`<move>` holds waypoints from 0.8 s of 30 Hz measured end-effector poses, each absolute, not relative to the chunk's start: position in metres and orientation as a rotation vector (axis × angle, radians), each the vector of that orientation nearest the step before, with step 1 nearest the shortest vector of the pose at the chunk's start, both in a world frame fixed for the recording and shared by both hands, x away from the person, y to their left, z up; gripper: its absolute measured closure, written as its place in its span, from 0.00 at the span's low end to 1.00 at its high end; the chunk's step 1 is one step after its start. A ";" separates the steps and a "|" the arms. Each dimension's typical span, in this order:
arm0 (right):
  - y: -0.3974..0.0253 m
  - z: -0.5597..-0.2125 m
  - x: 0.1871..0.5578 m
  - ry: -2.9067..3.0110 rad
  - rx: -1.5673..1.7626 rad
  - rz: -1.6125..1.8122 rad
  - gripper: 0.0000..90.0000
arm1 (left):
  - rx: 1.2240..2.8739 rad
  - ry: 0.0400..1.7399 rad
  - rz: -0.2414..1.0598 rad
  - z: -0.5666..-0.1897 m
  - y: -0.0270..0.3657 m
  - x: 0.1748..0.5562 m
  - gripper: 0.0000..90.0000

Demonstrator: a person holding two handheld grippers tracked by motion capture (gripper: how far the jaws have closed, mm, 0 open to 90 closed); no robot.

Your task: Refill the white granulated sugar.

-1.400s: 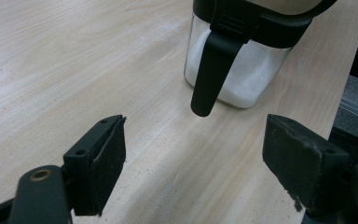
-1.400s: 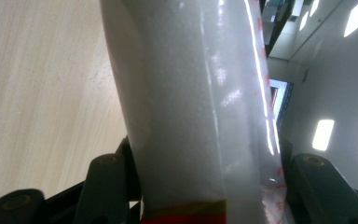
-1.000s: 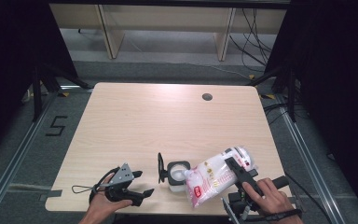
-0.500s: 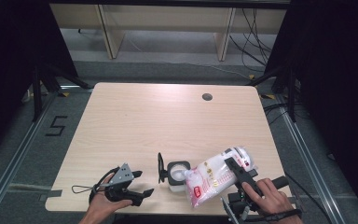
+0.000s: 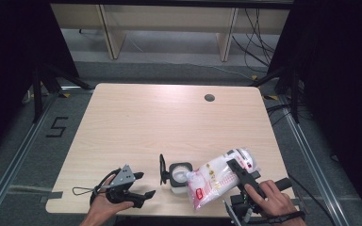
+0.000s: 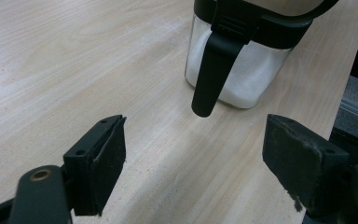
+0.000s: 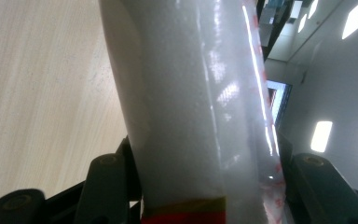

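A clear square jar (image 5: 179,176) with a black rim and its black lid (image 5: 162,168) flipped up stands near the table's front edge; white powder fills its lower part (image 6: 242,79). My right gripper (image 5: 238,170) is shut on a clear plastic bag of white powder (image 5: 217,176) with red print, tilted so one end lies over the jar's mouth. The bag (image 7: 191,102) rises between the jaws in the right gripper view. My left gripper (image 5: 141,184) is open just left of the jar, its pads (image 6: 107,149) wide apart above the wood, with nothing between them.
The light wooden table (image 5: 169,122) has a round cable hole (image 5: 209,98) at the back right. A loop of cable (image 5: 82,190) trails from the left gripper near the front left edge. Black frame legs and a shelf stand beyond the table.
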State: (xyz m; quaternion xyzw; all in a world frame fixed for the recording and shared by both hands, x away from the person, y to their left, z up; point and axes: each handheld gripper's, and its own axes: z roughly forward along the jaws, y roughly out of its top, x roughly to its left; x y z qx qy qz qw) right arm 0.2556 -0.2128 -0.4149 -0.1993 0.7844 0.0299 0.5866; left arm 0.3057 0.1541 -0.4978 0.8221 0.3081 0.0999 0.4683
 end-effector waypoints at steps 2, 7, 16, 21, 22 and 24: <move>-0.212 -0.414 0.256 1.819 -0.476 0.073 0.57 | 2.016 0.756 0.245 -0.498 0.154 0.306 0.23; -0.213 -0.416 0.256 1.834 -0.446 0.085 0.57 | 2.015 0.758 0.243 -0.498 0.154 0.306 0.23; -0.213 -0.416 0.257 1.802 -0.473 0.111 0.57 | 2.014 0.757 0.245 -0.498 0.154 0.306 0.23; -0.213 -0.414 0.257 1.817 -0.467 0.099 0.57 | 2.013 0.758 0.245 -0.498 0.154 0.306 0.23; -0.213 -0.414 0.257 1.817 -0.467 0.099 0.57 | 2.013 0.758 0.245 -0.498 0.154 0.306 0.23; -0.214 -0.414 0.257 1.826 -0.469 0.095 0.57 | 2.024 0.731 0.256 -0.498 0.155 0.307 0.23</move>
